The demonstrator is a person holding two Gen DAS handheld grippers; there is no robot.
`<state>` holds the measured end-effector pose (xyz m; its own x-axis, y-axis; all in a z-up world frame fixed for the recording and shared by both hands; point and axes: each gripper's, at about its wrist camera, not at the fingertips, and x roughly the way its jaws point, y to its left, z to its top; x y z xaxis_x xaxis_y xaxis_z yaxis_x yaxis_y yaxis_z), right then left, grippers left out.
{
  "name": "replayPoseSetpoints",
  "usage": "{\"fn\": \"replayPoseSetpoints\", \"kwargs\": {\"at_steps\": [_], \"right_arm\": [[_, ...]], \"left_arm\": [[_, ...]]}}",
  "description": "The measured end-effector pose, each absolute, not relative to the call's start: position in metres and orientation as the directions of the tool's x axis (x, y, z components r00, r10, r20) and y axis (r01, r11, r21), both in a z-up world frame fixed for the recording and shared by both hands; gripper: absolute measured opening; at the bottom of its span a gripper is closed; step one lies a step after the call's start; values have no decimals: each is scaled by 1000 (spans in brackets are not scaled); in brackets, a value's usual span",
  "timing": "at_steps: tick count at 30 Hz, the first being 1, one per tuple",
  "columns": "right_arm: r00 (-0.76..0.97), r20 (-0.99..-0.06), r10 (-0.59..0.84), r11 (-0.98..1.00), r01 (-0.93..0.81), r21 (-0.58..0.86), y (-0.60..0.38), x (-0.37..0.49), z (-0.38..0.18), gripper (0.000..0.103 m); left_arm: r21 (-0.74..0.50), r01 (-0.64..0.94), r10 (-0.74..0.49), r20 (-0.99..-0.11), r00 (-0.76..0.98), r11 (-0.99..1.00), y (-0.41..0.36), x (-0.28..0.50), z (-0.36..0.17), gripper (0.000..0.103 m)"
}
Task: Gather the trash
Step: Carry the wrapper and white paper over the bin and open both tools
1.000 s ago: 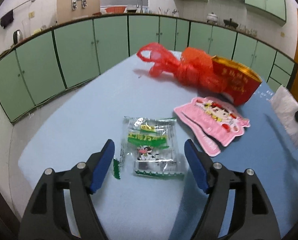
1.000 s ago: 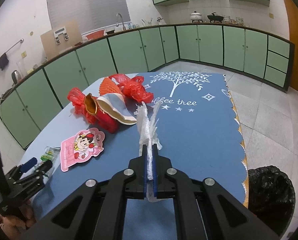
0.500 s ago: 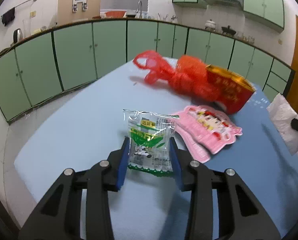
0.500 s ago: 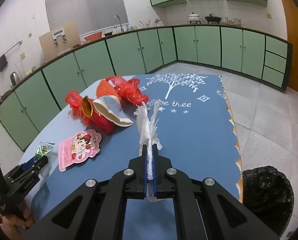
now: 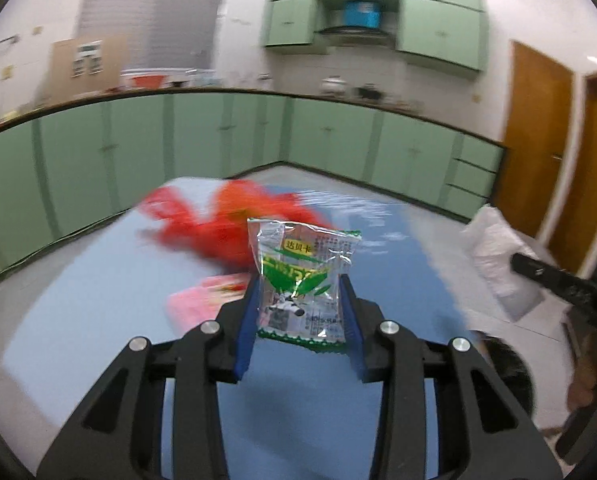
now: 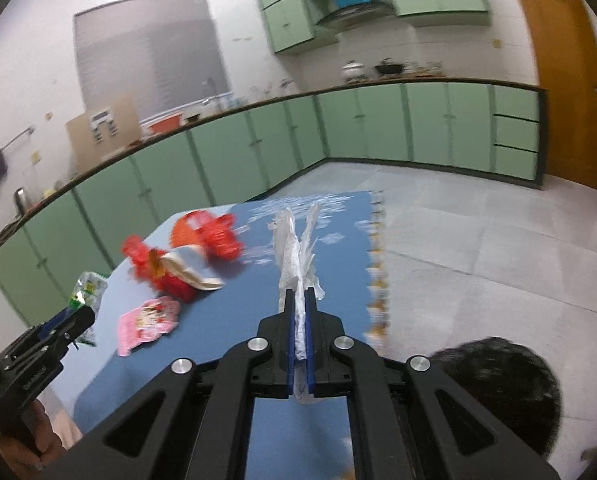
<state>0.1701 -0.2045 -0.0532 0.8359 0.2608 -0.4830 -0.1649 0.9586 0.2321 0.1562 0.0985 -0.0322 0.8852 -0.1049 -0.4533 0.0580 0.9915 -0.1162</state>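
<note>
My left gripper (image 5: 300, 300) is shut on a clear green-printed snack wrapper (image 5: 302, 276) and holds it upright above the blue table (image 5: 110, 296). My right gripper (image 6: 298, 312) is shut on a crumpled white tissue (image 6: 296, 248), lifted over the table's right side. The tissue also shows at the right of the left wrist view (image 5: 498, 252). A pink wrapper (image 6: 148, 322), a red packet (image 6: 170, 276) and a red plastic bag (image 6: 214, 232) lie on the table. The left gripper with its wrapper (image 6: 88, 288) shows at the left of the right wrist view.
A black trash bag (image 6: 498, 384) sits on the floor by the table's right edge, below my right gripper. Green cabinets (image 6: 258, 160) line the walls. A wooden door (image 6: 566, 80) stands at the right. Tiled floor (image 6: 478, 240) lies beyond the table.
My left gripper closed on the green wrapper and lifted it off the table. Both grippers rose and swung right, and the trash bag now sits closer under the right gripper.
</note>
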Motion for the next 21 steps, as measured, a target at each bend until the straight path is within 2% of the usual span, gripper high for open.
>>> {"fn": "replayPoseSetpoints", "kwargs": {"at_steps": [5,10,17,21], "right_arm": [[859,-498,120,977,-14,211,-280,141,-58,4],[846,-534,4,971,125,204,-349,121,-76,4],[793,-608,-40,952,216,218,-411,113,-119,4],[774,-633,-28,946,225,233,-423,117,-137,4]], "left_arm": [[-133,241,-275,-421,865,961,18,167,-29,36],[-157,370,-400,-440,804,916,-68,183,-45,36],[-186,485,-504,-521,689,855,-154,202,-86,37],[-184,516,-520,-564,642,837,-179,213,-107,39]]}}
